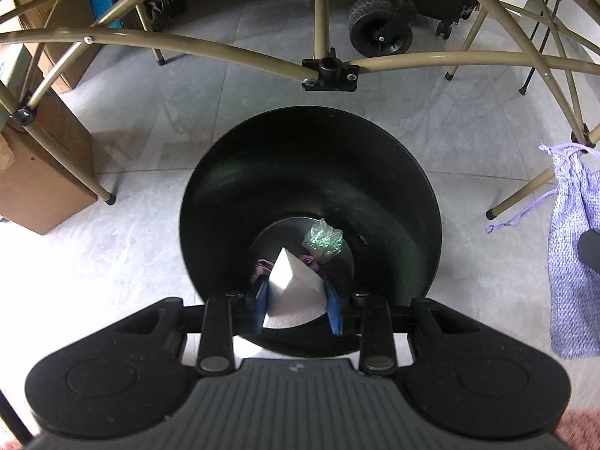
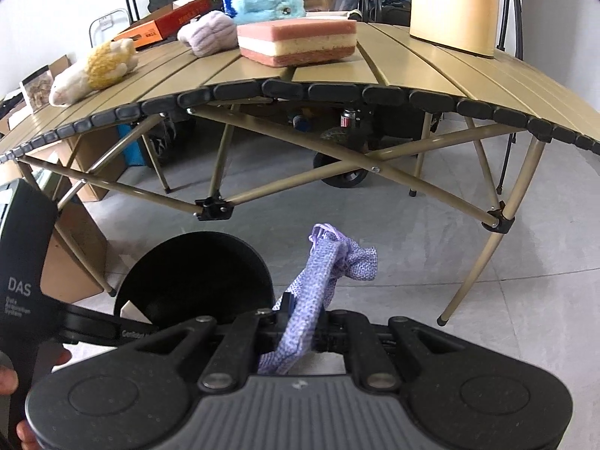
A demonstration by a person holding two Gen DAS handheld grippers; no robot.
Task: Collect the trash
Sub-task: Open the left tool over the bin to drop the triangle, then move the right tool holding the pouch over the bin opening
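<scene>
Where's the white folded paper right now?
In the left wrist view, the white folded paper sits pinched between the left gripper blue fingers, directly above the round black bin mouth.

Both views are being lit by bright, even daylight; the floor (image 1: 112,262) is being washed out near the lower left, and straight bench (image 2: 412,71) edges are being bowed by fisheye distortion.

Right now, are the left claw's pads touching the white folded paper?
Touching. The left wrist view shows both blue pads pressed against the white folded paper's sides, above the black bin.
</scene>
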